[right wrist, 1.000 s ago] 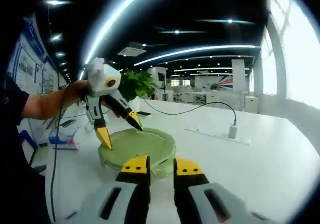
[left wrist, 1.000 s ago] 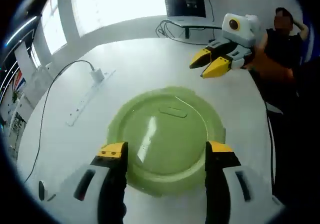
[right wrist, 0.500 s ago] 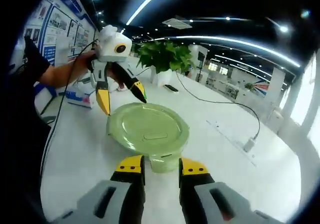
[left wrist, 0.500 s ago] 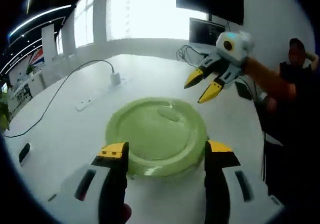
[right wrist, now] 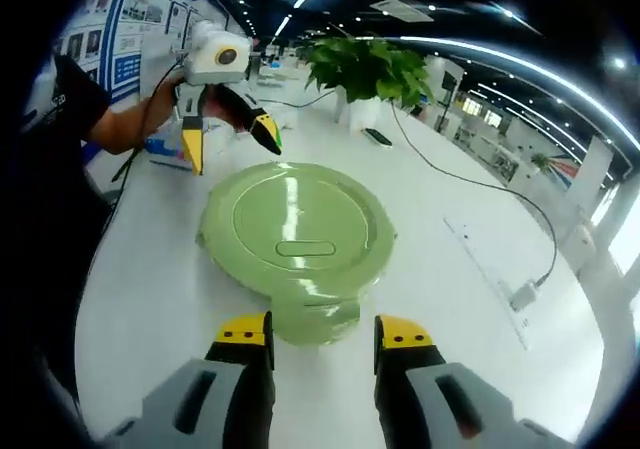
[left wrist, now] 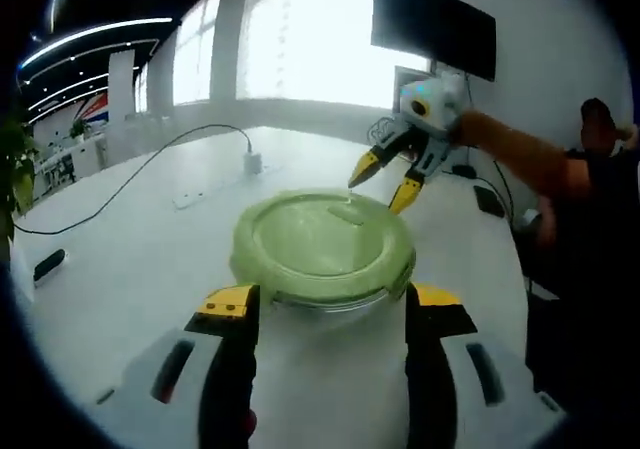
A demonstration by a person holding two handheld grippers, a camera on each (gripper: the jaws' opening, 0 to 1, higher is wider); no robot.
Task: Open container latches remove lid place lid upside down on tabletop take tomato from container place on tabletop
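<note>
Flanking the green lid point(right wrist: 292, 231) from opposite sides, both grippers come in ready for the latches. Sitting flat on the white table point(right wrist: 480, 299), the round container point(left wrist: 325, 304) has no real long axis; its lid faces up, one latch tab pointing at the right gripper point(right wrist: 323, 334). That gripper's jaws are parted, holding nothing. The left gripper point(left wrist: 328, 303) spreads wide, empty, astride the container's near edge.
</note>
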